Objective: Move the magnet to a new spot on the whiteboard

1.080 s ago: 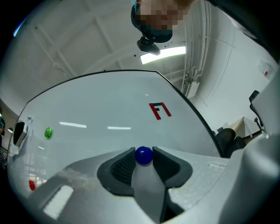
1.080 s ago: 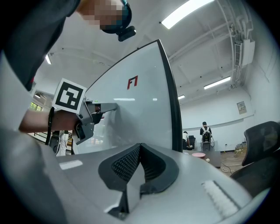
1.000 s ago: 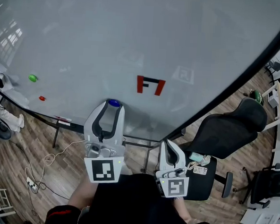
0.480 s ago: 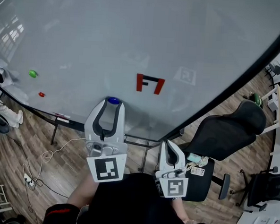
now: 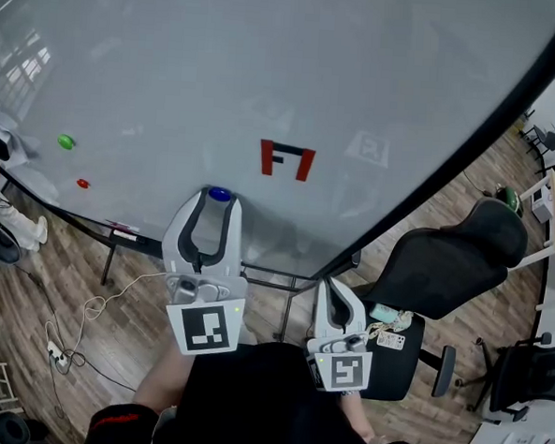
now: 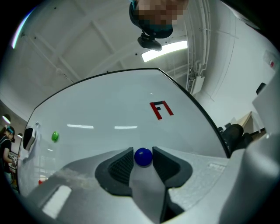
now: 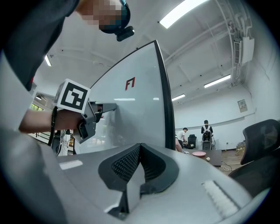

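While left gripper (image 5: pixel 219 200) clamps blue magnet (image 6: pixel 143 157) (partly hidden) on whiteboard (image 5: pixel 268 75), right gripper (image 7: pixel 139 149) closed, empty

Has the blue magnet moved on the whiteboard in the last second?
No. The blue magnet, in the left gripper, keeps its offset below-left of the red mark.

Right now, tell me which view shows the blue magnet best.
The left gripper view: the blue magnet sits whole and centred, clamped in the left gripper. The head view shows it small at the jaw tips. The right gripper view does not show it.
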`<act>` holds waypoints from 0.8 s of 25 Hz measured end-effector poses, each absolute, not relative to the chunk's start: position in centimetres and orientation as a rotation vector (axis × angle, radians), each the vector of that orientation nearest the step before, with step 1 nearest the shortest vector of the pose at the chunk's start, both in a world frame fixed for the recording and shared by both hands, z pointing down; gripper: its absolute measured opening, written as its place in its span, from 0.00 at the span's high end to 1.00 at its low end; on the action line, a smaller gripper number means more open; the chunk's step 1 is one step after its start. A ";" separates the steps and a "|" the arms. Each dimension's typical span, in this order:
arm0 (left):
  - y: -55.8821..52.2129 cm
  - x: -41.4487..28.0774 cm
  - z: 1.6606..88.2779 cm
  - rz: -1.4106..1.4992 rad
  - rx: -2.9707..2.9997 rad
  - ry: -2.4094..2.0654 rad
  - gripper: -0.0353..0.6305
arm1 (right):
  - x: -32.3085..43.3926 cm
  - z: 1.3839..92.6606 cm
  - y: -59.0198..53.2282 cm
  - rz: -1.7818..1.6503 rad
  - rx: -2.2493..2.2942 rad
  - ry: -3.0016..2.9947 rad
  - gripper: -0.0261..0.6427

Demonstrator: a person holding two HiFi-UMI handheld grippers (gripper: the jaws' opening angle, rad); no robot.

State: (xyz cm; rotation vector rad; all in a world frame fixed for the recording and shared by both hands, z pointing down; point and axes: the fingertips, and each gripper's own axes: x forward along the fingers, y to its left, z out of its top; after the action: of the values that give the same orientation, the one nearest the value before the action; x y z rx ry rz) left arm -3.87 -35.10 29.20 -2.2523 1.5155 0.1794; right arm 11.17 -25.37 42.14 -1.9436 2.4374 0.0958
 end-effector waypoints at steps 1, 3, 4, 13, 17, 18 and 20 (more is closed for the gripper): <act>-35.0 -3.9 29.1 0.182 -2.248 1.516 0.75 | 11.2 42.2 -25.3 0.093 -1.942 2.439 0.96; -34.8 -3.8 29.1 0.183 -2.244 1.520 0.75 | 11.4 42.3 -25.1 0.089 -1.941 2.444 0.96; -34.7 -3.9 29.1 0.183 -2.241 1.525 0.75 | 11.4 42.3 -25.1 0.086 -1.941 2.448 0.96; -32.8 -4.5 30.8 0.201 -2.310 1.544 0.75 | 11.3 42.0 -24.5 0.106 -1.872 2.499 0.96; -31.5 -5.2 31.6 0.190 -2.306 1.568 0.84 | 10.6 41.9 -24.2 0.113 -1.820 2.541 0.96; -31.1 -5.4 31.7 0.185 -2.303 1.573 0.86 | 10.4 41.9 -24.1 0.114 -1.807 2.552 0.96; -30.5 -5.8 32.2 0.156 -2.295 1.589 0.92 | 9.9 41.9 -23.9 0.113 -1.781 2.575 0.96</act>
State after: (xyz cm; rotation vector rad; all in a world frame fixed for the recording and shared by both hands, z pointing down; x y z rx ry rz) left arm -5.79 -30.47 32.23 -2.2951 1.5894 0.1561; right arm 9.95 -23.94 41.91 -1.7806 2.5748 0.1126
